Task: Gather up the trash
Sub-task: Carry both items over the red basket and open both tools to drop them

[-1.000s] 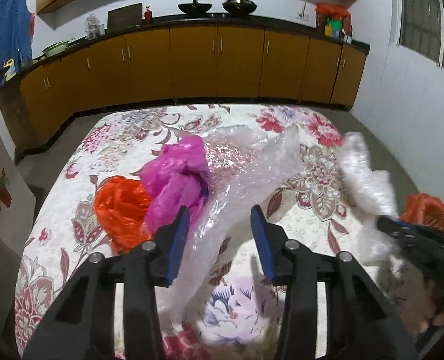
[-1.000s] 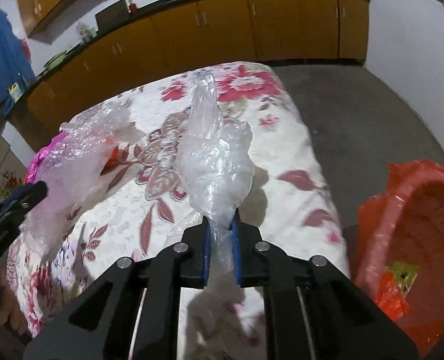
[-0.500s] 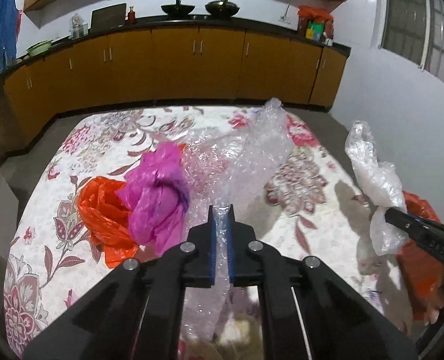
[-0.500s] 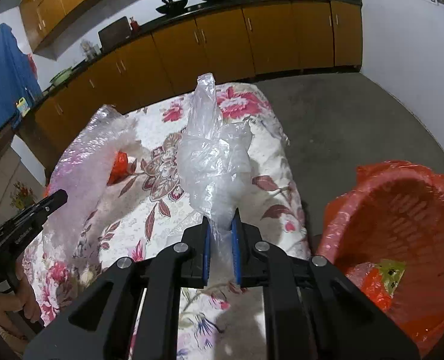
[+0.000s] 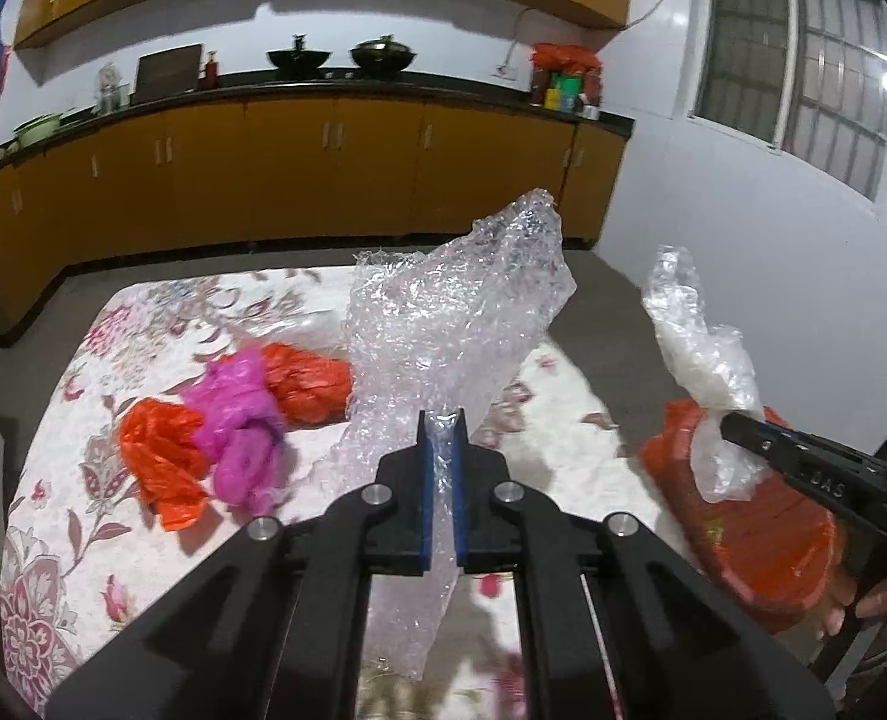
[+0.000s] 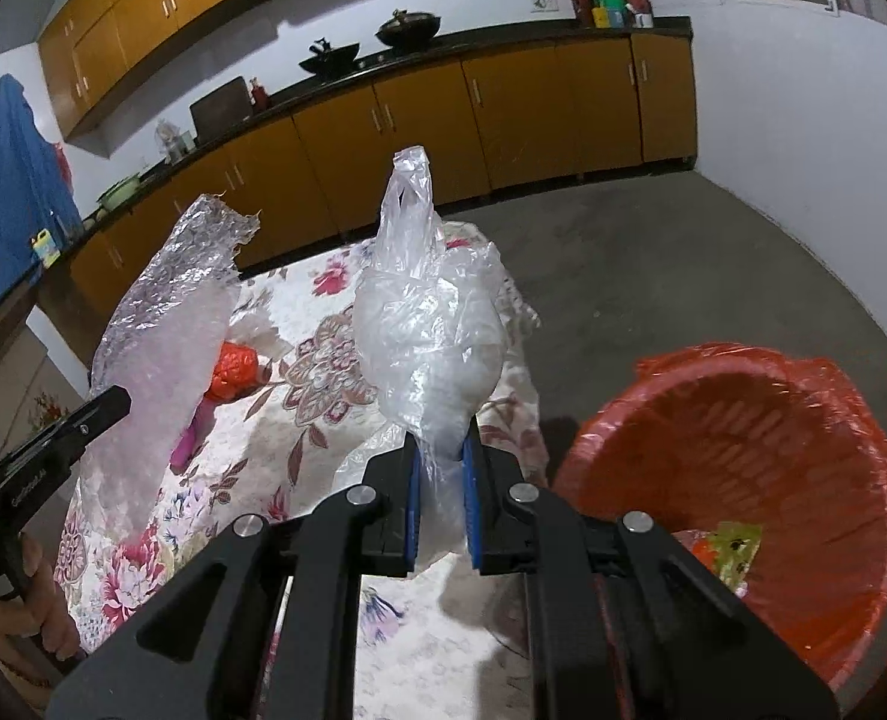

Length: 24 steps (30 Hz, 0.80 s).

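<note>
Your right tool (image 6: 440, 501) pinches the clear plastic bag (image 6: 428, 330) beside the red bin (image 6: 743, 480); swing it over the rim before releasing. Your left tool (image 5: 441, 489) pinches the bubble wrap (image 5: 455, 312) above the bench (image 5: 83, 480); follow.

Crinkled bubble wrap (image 5: 455, 324) and a clear plastic bag (image 6: 425, 336) stand upright, lifted above the floral table (image 5: 83, 510).

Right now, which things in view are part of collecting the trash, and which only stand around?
Part of the job:
bubble wrap in left gripper
clear bag in right gripper
orange bags, pink bag on table
red bin

Standing around:
woks
blue cloth
cabinets
</note>
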Each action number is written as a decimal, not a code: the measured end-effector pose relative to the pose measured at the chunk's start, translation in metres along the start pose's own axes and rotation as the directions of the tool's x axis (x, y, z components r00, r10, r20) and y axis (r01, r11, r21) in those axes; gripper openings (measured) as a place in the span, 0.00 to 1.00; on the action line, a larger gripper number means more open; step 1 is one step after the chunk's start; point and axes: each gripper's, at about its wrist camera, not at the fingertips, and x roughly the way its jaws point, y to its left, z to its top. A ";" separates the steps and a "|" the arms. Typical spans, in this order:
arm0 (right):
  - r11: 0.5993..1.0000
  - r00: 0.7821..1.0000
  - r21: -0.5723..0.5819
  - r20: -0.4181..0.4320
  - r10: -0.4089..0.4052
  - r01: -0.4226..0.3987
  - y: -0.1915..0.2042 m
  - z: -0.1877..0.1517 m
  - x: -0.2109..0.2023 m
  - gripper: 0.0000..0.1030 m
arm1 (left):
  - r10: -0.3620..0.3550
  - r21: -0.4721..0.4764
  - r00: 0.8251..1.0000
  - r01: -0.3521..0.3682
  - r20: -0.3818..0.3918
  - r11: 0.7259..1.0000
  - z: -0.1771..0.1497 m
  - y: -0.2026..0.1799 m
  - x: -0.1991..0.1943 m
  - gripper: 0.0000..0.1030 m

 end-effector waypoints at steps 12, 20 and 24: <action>0.986 0.986 0.057 0.053 -0.157 0.154 -0.072 -0.012 -0.067 0.12 | -0.170 0.066 0.986 0.169 0.005 0.983 0.001 -0.083 -0.005 0.06; 0.964 0.970 0.138 0.051 -0.236 0.227 -0.127 -0.028 -0.096 0.12 | -0.278 0.121 0.959 0.282 -0.047 0.952 -0.011 -0.149 0.008 0.06; 0.959 0.969 0.159 0.044 -0.245 0.235 -0.139 -0.033 -0.098 0.12 | -0.307 0.136 0.949 0.314 -0.071 0.940 -0.018 -0.173 0.014 0.06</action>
